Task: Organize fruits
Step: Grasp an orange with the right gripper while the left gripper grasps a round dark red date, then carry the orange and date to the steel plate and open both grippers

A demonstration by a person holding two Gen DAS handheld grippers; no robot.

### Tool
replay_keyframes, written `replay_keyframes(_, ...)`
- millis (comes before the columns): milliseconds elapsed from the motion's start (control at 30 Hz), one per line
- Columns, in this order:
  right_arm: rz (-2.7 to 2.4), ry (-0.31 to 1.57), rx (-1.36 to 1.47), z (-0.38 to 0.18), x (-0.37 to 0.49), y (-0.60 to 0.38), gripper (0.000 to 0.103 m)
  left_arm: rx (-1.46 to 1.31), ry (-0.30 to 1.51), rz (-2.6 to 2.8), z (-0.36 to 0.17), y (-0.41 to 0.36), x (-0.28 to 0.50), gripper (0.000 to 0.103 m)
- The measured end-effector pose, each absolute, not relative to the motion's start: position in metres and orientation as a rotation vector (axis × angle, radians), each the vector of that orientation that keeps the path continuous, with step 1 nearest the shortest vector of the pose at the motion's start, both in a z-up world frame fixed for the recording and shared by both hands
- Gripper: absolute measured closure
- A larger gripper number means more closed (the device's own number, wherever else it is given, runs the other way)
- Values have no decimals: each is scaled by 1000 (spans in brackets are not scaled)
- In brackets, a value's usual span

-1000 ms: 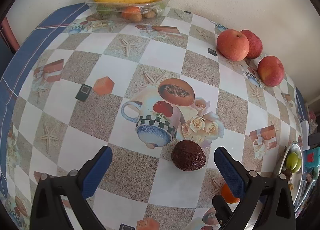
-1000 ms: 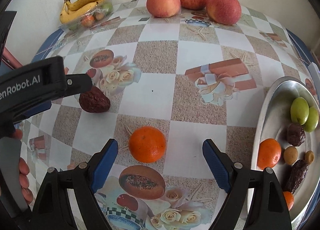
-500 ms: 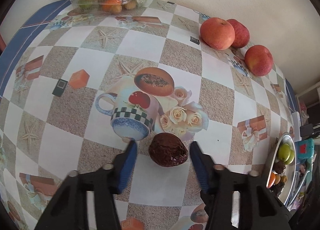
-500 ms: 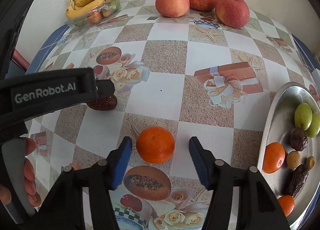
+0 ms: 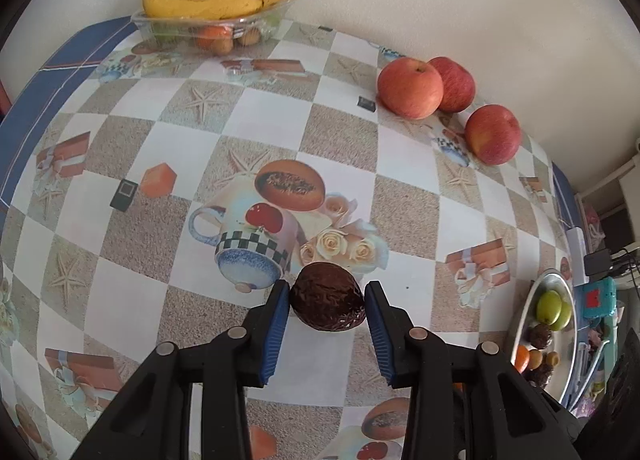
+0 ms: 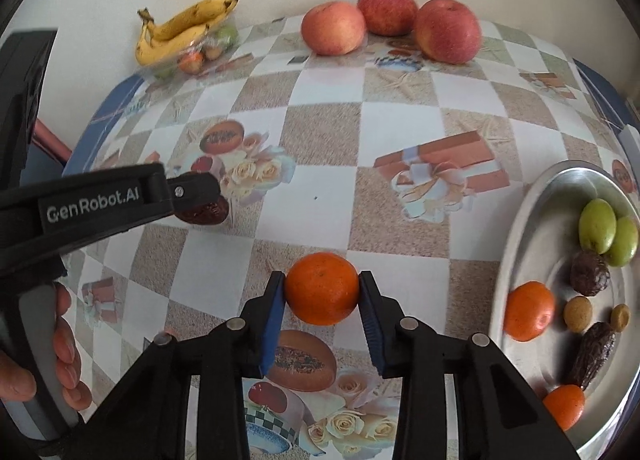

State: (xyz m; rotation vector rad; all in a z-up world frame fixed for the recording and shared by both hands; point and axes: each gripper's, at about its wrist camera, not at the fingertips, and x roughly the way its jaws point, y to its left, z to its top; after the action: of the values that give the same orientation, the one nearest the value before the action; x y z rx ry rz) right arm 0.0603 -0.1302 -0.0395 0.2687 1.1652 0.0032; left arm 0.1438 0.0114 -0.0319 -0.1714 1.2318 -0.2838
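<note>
Both grippers' jaws have just been closing: left gripper (image 5: 326, 302) clamps wrinkled brown fruit (image 5: 327, 296), right gripper (image 6: 322, 296) clamps orange (image 6: 321, 288), metal tray (image 6: 520, 228) lies at right frame edge, nearer right gripper.

Dark brown wrinkled fruit (image 5: 327, 296): rounded, glossy, crinkled skin; sits between the blue pads of the left gripper (image 5: 326, 294), touching both.

Mandarin (image 6: 321, 288): bright orange, round, dimpled peel; pinched between the pads of the right gripper (image 6: 322, 288).

Three red apples (image 6: 390, 26): clustered far ahead of the right gripper, by the wall.
</note>
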Motion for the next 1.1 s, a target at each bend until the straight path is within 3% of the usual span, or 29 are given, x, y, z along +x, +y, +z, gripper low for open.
replay_keyframes(300, -117, 1127, 333, -15, 43, -176, 65, -146, 1190, -338, -8, -7, 128, 62)
replay_keyframes(667, -422, 1082, 470, -9, -4, -276, 65, 36, 1129, -586, 14, -98, 74, 63)
replay_keyframes(1100, -441, 1077, 553, -20, -18, -297, 65, 87, 1135, -596, -19, -132, 73, 62)
